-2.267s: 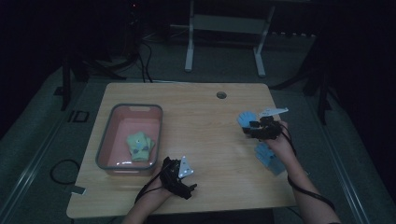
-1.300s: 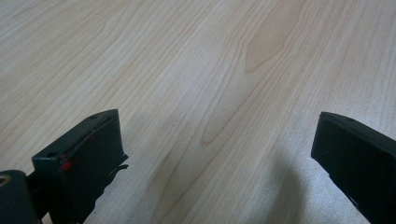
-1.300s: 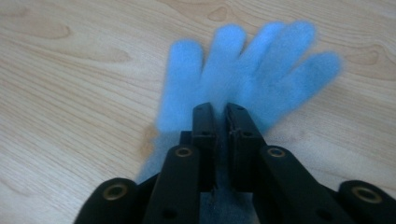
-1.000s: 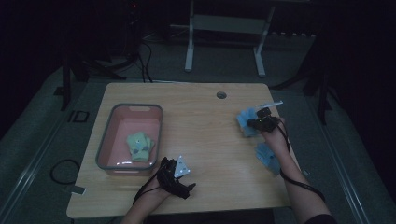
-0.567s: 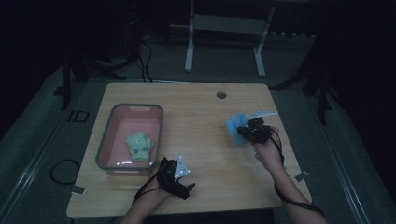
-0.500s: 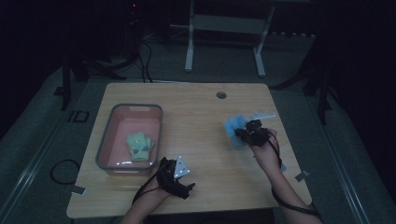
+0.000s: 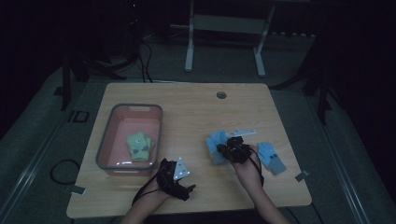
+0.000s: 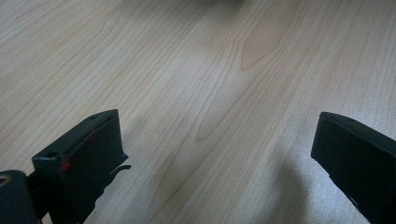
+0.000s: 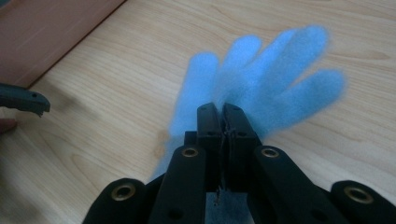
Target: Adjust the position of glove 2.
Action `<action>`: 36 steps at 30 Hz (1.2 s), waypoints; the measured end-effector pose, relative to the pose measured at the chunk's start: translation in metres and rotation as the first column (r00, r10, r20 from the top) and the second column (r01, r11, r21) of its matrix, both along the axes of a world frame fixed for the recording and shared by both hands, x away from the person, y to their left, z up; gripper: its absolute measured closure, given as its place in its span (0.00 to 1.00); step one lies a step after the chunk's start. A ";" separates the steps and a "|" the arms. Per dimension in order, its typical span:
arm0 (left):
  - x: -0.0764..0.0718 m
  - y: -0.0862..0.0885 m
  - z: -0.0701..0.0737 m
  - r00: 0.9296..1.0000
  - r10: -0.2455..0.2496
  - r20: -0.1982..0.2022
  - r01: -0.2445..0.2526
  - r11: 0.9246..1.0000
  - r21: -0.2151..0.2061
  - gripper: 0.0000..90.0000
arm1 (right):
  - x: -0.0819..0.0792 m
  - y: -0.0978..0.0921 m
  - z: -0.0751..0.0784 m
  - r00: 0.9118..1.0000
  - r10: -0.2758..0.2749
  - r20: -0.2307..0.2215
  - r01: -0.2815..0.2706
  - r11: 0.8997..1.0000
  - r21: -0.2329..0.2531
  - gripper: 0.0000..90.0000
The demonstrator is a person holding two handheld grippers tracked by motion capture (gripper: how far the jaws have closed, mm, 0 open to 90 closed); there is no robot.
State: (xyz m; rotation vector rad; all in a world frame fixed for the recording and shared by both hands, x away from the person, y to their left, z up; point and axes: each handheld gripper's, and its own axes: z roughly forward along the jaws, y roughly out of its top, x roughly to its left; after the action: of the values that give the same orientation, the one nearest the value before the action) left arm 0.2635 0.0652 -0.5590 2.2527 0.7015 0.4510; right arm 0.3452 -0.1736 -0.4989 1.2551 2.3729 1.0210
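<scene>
My right gripper (image 7: 227, 148) (image 9: 222, 112) is shut on a fuzzy blue glove (image 7: 215, 145) (image 9: 261, 84), held just above the middle-right of the wooden table (image 7: 187, 112); its fingers spread away from the jaws. A second blue glove (image 7: 271, 157) lies flat on the table to the right of that hand. My left gripper (image 7: 184, 189) (image 8: 219, 154) rests near the front edge, jaws wide apart over bare wood with nothing between them. A pink bin (image 7: 116, 140) with a grey rim at the left holds a pale green glove (image 7: 139, 145).
A round cable hole (image 7: 221, 95) is set near the table's far edge. The bin's edge (image 9: 51, 32) appears at the upper left of the right gripper view. Dark floor, cables and a white stand (image 7: 224, 28) lie beyond the table.
My right gripper, shut on the blue glove, has carried it leftward from the right edge toward the table's middle. The other blue glove stayed where it lay. The left gripper has barely moved.
</scene>
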 end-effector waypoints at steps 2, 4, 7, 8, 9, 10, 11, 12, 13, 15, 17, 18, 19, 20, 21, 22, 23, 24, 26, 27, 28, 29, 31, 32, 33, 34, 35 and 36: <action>0.000 0.001 0.000 1.000 0.002 0.000 -0.002 1.000 0.004 0.03 | -0.002 0.001 -0.002 1.000 -0.005 -0.013 0.006 1.000 0.013 0.97; 0.000 0.001 -0.001 1.000 0.002 -0.002 -0.002 1.000 0.000 0.03 | -0.004 0.001 -0.003 1.000 -0.012 -0.023 0.012 1.000 0.013 0.97; 0.000 0.003 -0.001 1.000 0.009 -0.003 -0.009 1.000 0.004 0.03 | -0.011 0.001 -0.013 0.999 -0.017 -0.040 0.017 1.000 0.020 0.96; 0.000 0.003 0.000 1.000 0.008 -0.007 -0.008 1.000 -0.004 0.03 | -0.013 0.002 -0.016 0.999 -0.019 -0.039 0.019 1.000 0.011 0.96; 0.000 0.004 0.000 1.000 0.008 -0.009 -0.008 1.000 -0.008 0.03 | -0.013 0.002 -0.020 0.998 -0.021 -0.053 0.022 1.000 0.019 0.96; 0.000 0.004 0.000 1.000 0.010 -0.005 -0.010 1.000 -0.004 0.03 | -0.014 0.002 -0.024 0.998 -0.024 -0.061 0.025 0.999 0.020 0.96; 0.000 0.003 0.000 1.000 0.010 -0.003 -0.010 1.000 -0.001 0.03 | -0.014 0.004 -0.027 0.998 -0.027 -0.058 0.028 0.999 0.015 0.96; 0.000 0.003 0.000 1.000 0.010 -0.002 -0.010 1.000 0.000 0.03 | -0.015 0.005 -0.031 0.998 -0.027 -0.065 0.028 1.000 0.009 0.96; 0.000 0.003 0.000 1.000 0.011 -0.001 -0.011 1.000 0.000 0.03 | -0.014 0.005 -0.034 0.997 -0.029 -0.077 0.030 0.999 0.011 0.96; -0.001 0.003 0.000 1.000 0.012 0.001 -0.012 1.000 0.002 0.03 | -0.013 0.005 -0.040 0.996 -0.035 -0.080 0.036 0.999 0.005 0.95; -0.001 0.003 -0.001 1.000 0.020 0.008 -0.020 1.000 0.000 0.03 | -0.013 0.004 -0.045 0.995 -0.041 -0.092 0.042 0.999 0.002 0.90; -0.001 0.003 -0.001 1.000 0.021 0.003 -0.021 1.000 -0.001 0.03 | -0.013 0.004 -0.047 0.995 -0.037 -0.092 0.037 0.999 -0.006 0.85; -0.001 0.003 -0.001 1.000 0.021 0.003 -0.021 1.000 -0.001 0.03 | -0.013 0.004 -0.047 0.995 -0.037 -0.092 0.037 0.999 -0.006 0.85; -0.001 0.003 -0.001 1.000 0.018 0.005 -0.018 1.000 0.001 0.03 | -0.015 0.002 -0.046 0.996 -0.033 -0.083 0.033 0.999 -0.003 0.79; -0.001 0.003 -0.001 1.000 0.018 0.005 -0.018 1.000 0.001 0.03 | -0.015 0.002 -0.046 0.996 -0.033 -0.083 0.033 0.999 -0.003 0.79; -0.001 0.003 -0.001 1.000 0.018 0.004 -0.018 1.000 0.009 0.03 | -0.016 0.000 -0.042 0.996 -0.028 -0.079 0.028 1.000 0.006 0.74; -0.001 0.003 -0.002 1.000 0.017 0.002 -0.017 1.000 0.011 0.03 | -0.017 -0.002 -0.040 0.997 -0.029 -0.075 0.029 1.000 0.000 0.74; -0.001 0.003 -0.002 1.000 0.017 0.002 -0.017 1.000 0.011 0.03 | -0.017 -0.003 -0.038 0.997 -0.023 -0.075 0.023 1.000 0.000 0.72; -0.001 0.002 -0.002 1.000 0.017 0.002 -0.017 1.000 0.010 0.03 | -0.018 -0.007 -0.034 0.998 -0.011 -0.060 0.011 1.000 0.003 0.67; -0.001 0.003 -0.002 1.000 0.016 0.002 -0.016 1.000 0.007 0.03 | -0.018 -0.009 -0.032 0.998 0.003 -0.061 -0.003 1.000 -0.001 0.66; -0.001 0.003 -0.002 1.000 0.016 0.002 -0.016 1.000 0.007 0.03 | -0.018 -0.012 -0.030 0.998 0.006 -0.061 -0.006 1.000 0.008 0.64; -0.001 0.003 -0.002 1.000 0.016 -0.003 -0.016 1.000 0.004 0.03 | -0.017 -0.015 -0.027 0.998 0.019 -0.052 -0.018 1.000 0.013 0.63; -0.001 0.003 -0.002 1.000 0.017 -0.007 -0.017 1.000 0.004 0.03 | -0.016 -0.021 -0.023 0.999 0.040 -0.029 -0.040 0.999 0.006 0.63; -0.001 0.003 -0.002 1.000 0.017 -0.010 -0.017 1.000 0.006 0.03 | -0.016 -0.025 -0.021 0.999 0.046 -0.023 -0.045 0.999 0.006 0.62; -0.001 0.003 -0.002 1.000 0.017 -0.010 -0.017 1.000 0.006 0.03 | -0.015 -0.029 -0.019 0.998 0.056 -0.014 -0.056 0.998 0.000 0.62; -0.001 0.003 -0.002 1.000 0.017 -0.010 -0.017 1.000 0.007 0.03 | -0.014 -0.034 -0.017 0.998 0.066 0.000 -0.066 0.998 -0.008 0.62; -0.001 0.003 -0.003 1.000 0.016 -0.011 -0.016 1.000 0.008 0.03 | -0.013 -0.038 -0.015 0.997 0.074 0.005 -0.074 0.997 -0.016 0.61; -0.001 0.003 -0.003 1.000 0.015 -0.010 -0.015 1.000 0.009 0.03 | -0.011 -0.043 -0.013 0.997 0.083 0.004 -0.083 0.996 -0.017 0.61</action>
State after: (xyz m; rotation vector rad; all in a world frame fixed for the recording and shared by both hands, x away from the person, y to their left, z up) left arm 0.2627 0.0685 -0.5616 2.2608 0.7232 0.4517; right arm 0.3338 -0.2165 -0.5124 1.1558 2.4434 1.0248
